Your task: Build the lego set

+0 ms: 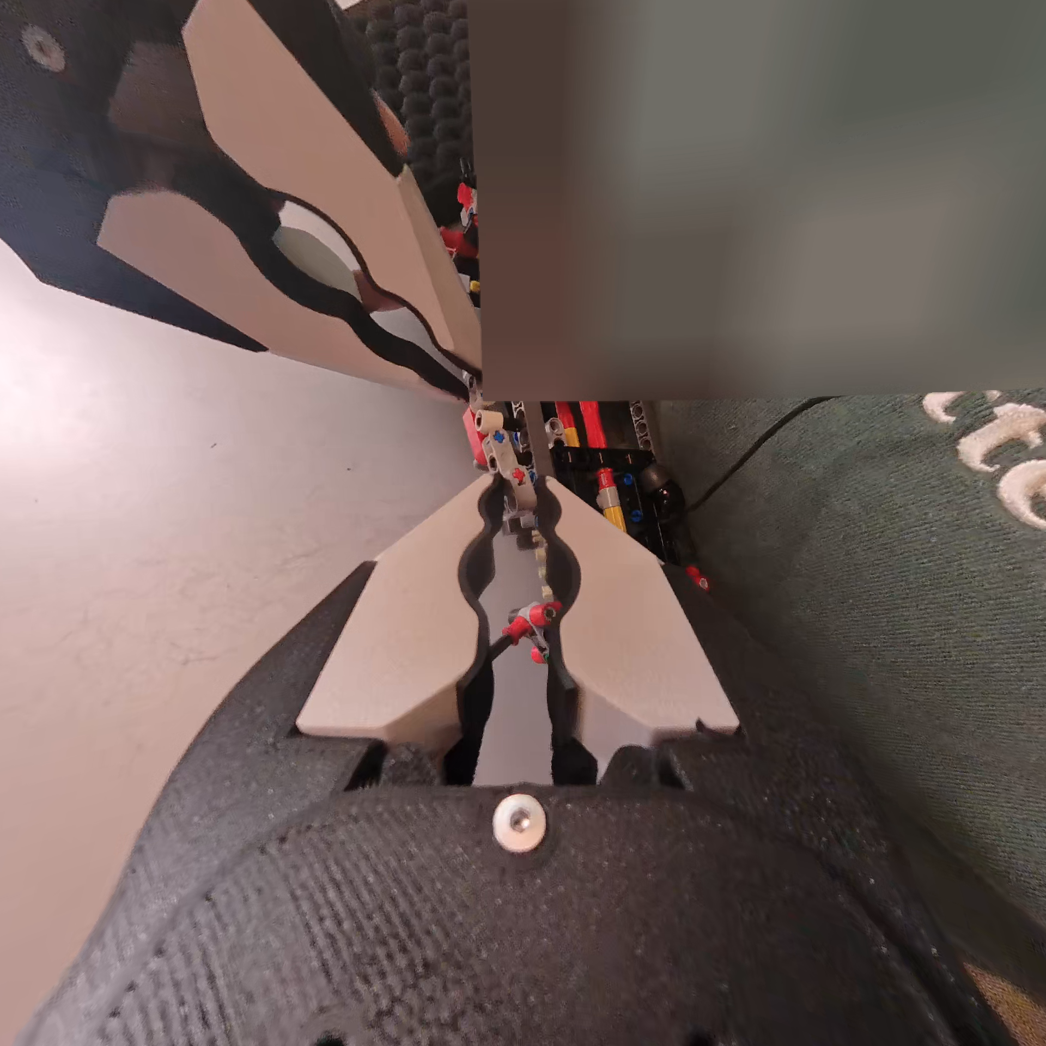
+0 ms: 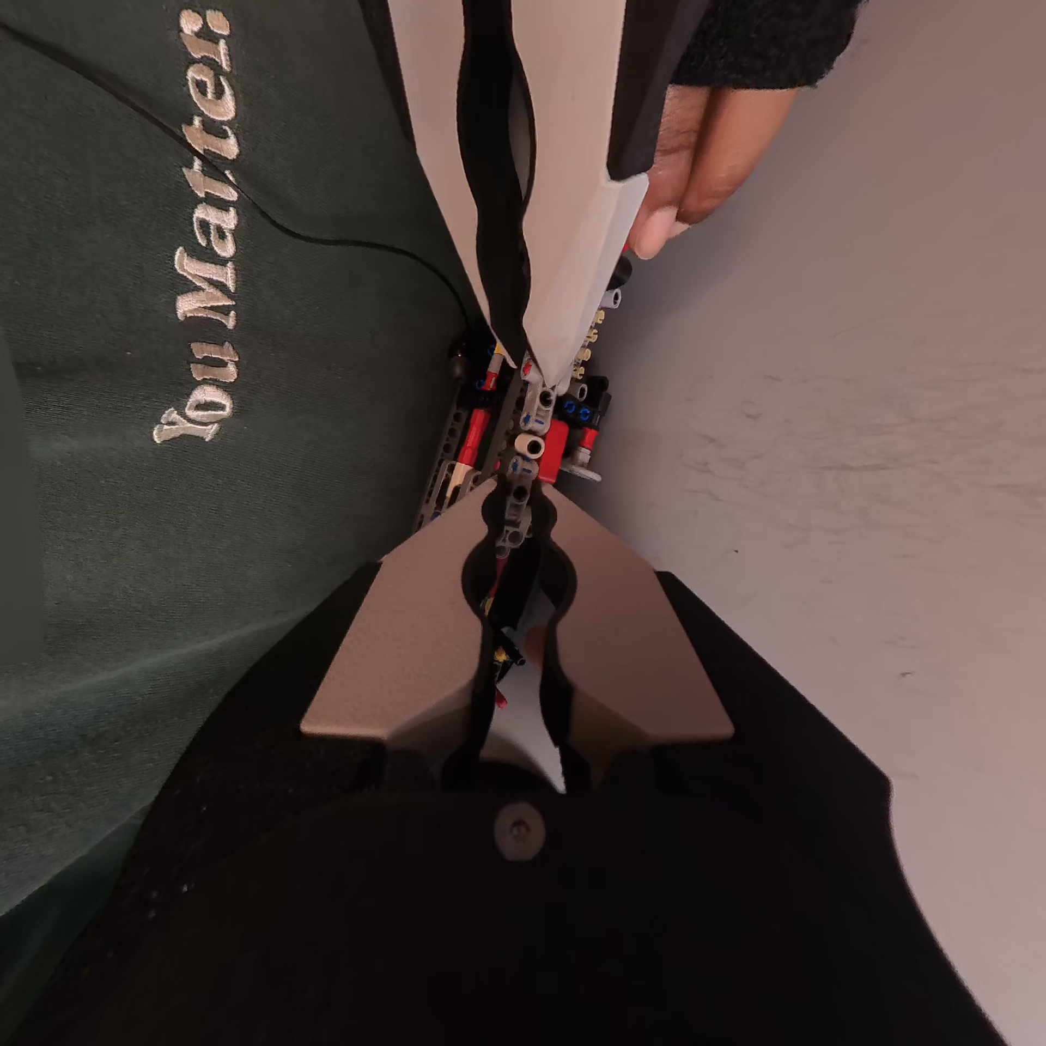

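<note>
A partly built lego model [image 1: 611,470] of black, grey, red and yellow beams is held between my two grippers. In the left wrist view my left gripper [image 1: 518,488] is shut on a light grey beam [image 1: 512,461] with blue and red pins at one end of the model. My right gripper [image 1: 472,389] comes in from the upper left and pinches the model's far end. In the right wrist view my right gripper [image 2: 518,495] is shut on a grey beam [image 2: 518,512] of the model [image 2: 552,436], and my left gripper [image 2: 532,368] closes on it from above.
A person's dark green sweatshirt [image 1: 849,651] [image 2: 254,537] lies right beside the model. A pale table [image 1: 170,509] [image 2: 849,509] is on the other side. A small loose red and grey piece [image 1: 532,622] lies under my left gripper. A hand [image 2: 696,170] holds the left gripper. Spacing between my two grippers at the tips: around 5 cm.
</note>
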The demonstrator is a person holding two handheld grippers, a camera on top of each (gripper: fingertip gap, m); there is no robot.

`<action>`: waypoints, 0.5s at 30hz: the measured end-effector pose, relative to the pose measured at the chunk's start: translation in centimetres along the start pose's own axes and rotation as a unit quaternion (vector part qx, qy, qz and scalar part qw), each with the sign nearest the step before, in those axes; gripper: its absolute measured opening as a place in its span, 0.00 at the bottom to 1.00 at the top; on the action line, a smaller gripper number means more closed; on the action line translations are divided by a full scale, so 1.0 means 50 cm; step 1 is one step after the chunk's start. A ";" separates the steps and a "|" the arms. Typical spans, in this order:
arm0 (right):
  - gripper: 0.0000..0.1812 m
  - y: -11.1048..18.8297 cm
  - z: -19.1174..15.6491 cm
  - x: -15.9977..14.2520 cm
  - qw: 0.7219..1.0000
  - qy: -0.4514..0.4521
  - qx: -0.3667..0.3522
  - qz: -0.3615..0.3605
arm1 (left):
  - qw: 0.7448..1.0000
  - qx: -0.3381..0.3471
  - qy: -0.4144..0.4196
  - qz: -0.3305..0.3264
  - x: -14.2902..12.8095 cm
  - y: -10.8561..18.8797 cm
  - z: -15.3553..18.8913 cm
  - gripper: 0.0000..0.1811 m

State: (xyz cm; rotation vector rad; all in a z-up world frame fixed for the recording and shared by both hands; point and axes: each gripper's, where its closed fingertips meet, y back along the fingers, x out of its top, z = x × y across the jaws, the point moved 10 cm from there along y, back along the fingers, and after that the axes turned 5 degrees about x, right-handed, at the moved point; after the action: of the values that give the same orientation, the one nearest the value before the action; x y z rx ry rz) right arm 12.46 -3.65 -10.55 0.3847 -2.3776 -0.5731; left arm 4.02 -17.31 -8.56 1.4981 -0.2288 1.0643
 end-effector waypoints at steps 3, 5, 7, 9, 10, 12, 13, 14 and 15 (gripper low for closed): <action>0.03 0.001 -0.004 0.000 1.000 0.000 -0.002 0.003 | 1.000 -0.003 -0.008 -0.005 0.002 -0.002 -0.001 0.06; 0.03 0.003 -0.007 -0.001 1.000 0.000 -0.004 0.000 | 1.000 -0.001 -0.022 -0.010 0.006 -0.004 -0.001 0.06; 0.03 0.003 -0.009 -0.003 1.000 0.000 -0.005 -0.001 | 0.999 -0.005 -0.032 -0.016 0.011 -0.006 -0.002 0.06; 0.03 0.003 -0.012 -0.003 1.000 0.000 -0.006 -0.002 | 0.999 -0.010 -0.040 -0.021 0.014 -0.007 -0.003 0.06; 0.03 0.003 -0.013 -0.003 1.000 0.000 -0.007 -0.003 | 0.999 -0.013 -0.045 -0.022 0.015 -0.007 -0.003 0.06; 0.03 0.002 -0.015 -0.003 1.000 0.002 -0.007 -0.006 | 0.998 -0.017 -0.054 -0.024 0.017 -0.009 -0.004 0.06; 0.03 0.002 -0.014 -0.003 1.000 0.001 -0.007 -0.007 | 0.998 -0.019 -0.056 -0.024 0.017 -0.010 -0.004 0.06; 0.03 0.002 -0.013 -0.003 1.000 -0.002 -0.006 -0.007 | 0.998 -0.021 -0.058 -0.026 0.018 -0.010 -0.006 0.06; 0.03 0.001 -0.012 -0.004 1.000 -0.005 -0.004 -0.007 | 0.998 -0.025 -0.059 -0.027 0.017 -0.011 -0.008 0.06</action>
State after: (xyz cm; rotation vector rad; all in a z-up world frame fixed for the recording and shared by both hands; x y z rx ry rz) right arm 12.98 -3.70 -10.20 0.3964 -2.3834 -0.5921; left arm 4.70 -16.46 -8.36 1.5162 -0.2944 0.9225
